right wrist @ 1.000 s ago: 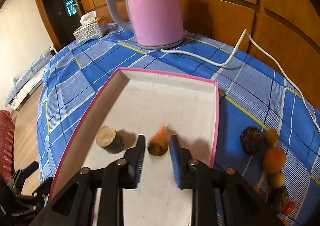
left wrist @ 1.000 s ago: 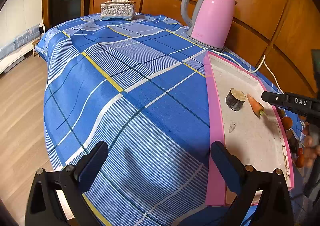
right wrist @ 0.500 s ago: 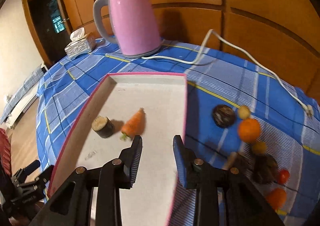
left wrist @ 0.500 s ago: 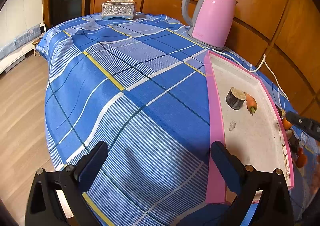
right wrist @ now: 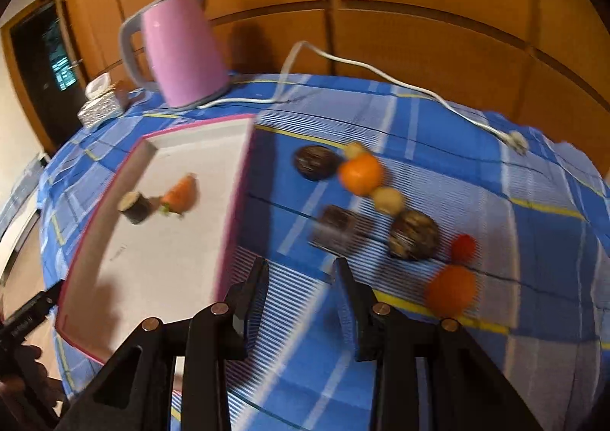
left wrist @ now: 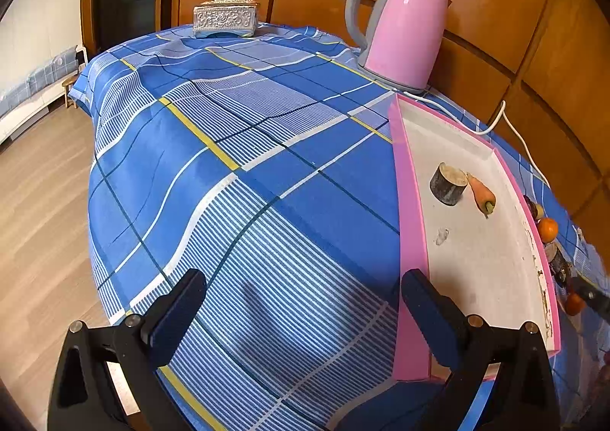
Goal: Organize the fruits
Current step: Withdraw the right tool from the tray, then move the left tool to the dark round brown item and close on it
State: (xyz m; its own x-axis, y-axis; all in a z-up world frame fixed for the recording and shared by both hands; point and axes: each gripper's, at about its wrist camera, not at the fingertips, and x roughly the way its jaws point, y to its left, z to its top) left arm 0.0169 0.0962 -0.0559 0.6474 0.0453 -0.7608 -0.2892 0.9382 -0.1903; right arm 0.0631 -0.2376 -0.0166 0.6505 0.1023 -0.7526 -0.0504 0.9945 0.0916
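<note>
Table: we see a blue plaid cloth covering it, wood panel wall behind.
Tray: pink-rimmed tray, white floor, lies on the cloth's right side in the left wrist view; in the right wrist view its rim runs left of the loose fruit.
In tray: carrot lying on its side, green stub toward the camera, just beside a dark cut cylinder piece; we cannot tell if they touch. Same pair in right view, carrot, cylinder.
Loose fruit on cloth, outside tray: dark round fruit, orange touching a small pale fruit, another pale round one, dark blocky piece, brown mottled round fruit, small red fruit, second orange. All blurred, so we name them loosely.
Left gripper: fingers spread wide, nothing between, hangs over cloth at the tray's near corner.
Right gripper: fingers a narrow gap apart, nothing pinched, only cloth between; over the cloth just right of the tray rim, dark blocky piece just beyond its tips. Picture motion-blurred.
Kettle: pink kettle upright behind tray, white cord trailing across the cloth.
Tissue box: silver tissue box at far edge.
</note>
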